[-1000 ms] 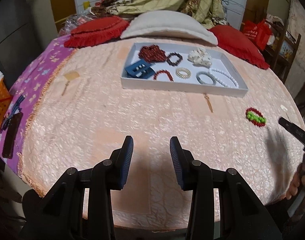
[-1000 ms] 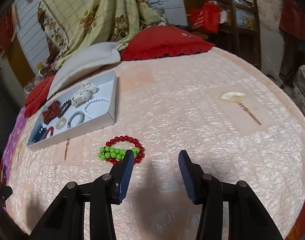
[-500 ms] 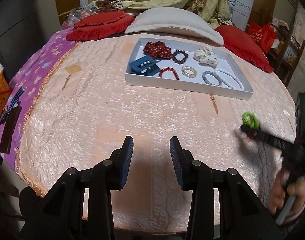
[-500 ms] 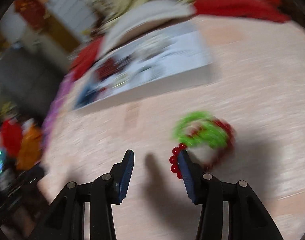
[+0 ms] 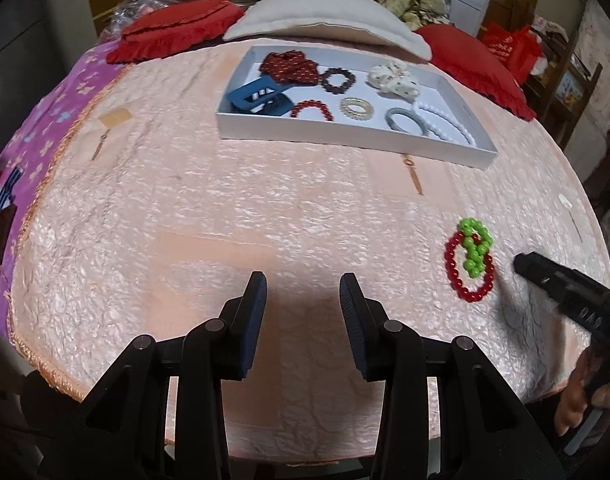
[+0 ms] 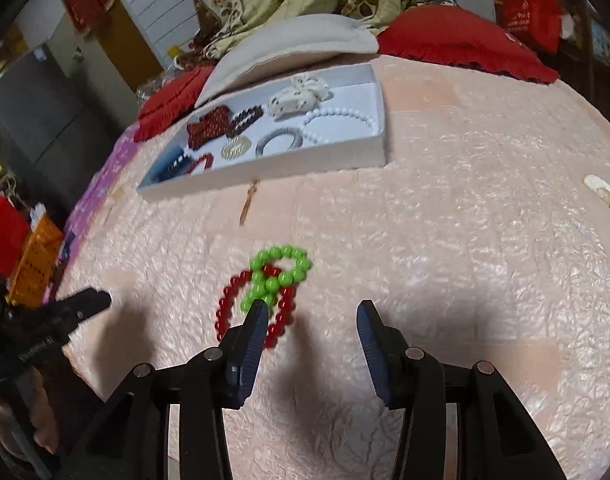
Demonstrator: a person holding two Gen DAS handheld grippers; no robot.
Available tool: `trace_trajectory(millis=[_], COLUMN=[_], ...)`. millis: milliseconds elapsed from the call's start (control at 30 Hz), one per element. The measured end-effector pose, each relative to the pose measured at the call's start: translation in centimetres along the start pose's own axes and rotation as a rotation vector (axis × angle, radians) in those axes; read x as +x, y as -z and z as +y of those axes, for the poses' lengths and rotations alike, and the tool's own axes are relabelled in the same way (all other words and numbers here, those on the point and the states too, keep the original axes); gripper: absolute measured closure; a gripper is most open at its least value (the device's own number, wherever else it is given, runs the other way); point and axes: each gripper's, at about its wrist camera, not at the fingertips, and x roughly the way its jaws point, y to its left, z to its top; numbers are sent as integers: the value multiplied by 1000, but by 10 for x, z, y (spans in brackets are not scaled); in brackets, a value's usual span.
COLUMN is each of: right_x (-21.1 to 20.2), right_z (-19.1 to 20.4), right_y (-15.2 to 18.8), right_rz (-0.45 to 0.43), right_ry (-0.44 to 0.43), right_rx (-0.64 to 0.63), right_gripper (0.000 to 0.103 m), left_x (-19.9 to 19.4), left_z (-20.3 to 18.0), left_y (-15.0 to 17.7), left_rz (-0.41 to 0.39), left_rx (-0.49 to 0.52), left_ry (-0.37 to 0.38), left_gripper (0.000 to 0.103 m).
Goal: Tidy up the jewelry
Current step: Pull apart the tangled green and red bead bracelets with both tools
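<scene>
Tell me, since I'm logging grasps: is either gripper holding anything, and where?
Nothing is held. Left gripper and right gripper are open; both bracelets lie on the bedspread.

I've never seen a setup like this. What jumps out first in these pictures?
The bright green bracelet tangled over a red bracelet on the peach bedspread, just ahead of the open right gripper. Farther back, a white tray holds more bracelets and hair ties, below the pillows. The left gripper hangs open over bare bedspread.
</scene>
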Motion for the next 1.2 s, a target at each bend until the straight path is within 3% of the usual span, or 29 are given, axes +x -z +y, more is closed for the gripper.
trace_trajectory(millis=[133,167,233,300,433,533,800,967,1100,1167,1200], right_x=[10,15,27,23,9,-1,-7,-13,-11,-11,-10], right_z=[26,35,45,37,3,-20,-21,-27,-27,-25,-25], right_y=[7,10,13,17,23,28,37,39,38,37,37], right_rz=[4,8,20,24,11,-19,-58,-67,-73,-72,-72], right_ry=[34,77,160,181,258,232,238,204,201,209,214], right_rx=[-94,-129,-181,-172,-111,-48,-76,-56,-54,-62,-66], right_gripper=[63,68,87,93,93,92,92,92,92,92,92], left_x=[-3,-4,-3,-2,6,22,55,69,72,69,68], left_z=[-5,-6,-8,-12,-34,-61,-140,-161,-165,-166,-164], left_y=[0,0,-1,-3,-14,-28,-42,-37,-32,-31,-31], left_rz=[-11,-11,-6,4,27,70,132,148,157,128,98], left_rx=[17,19,25,42,101,146,315,410,436,469,483], left_ry=[-5,-9,-6,15,106,193,339,313,334,277,209], left_gripper=[66,66,66,66,66,66,66,69,88,93,97])
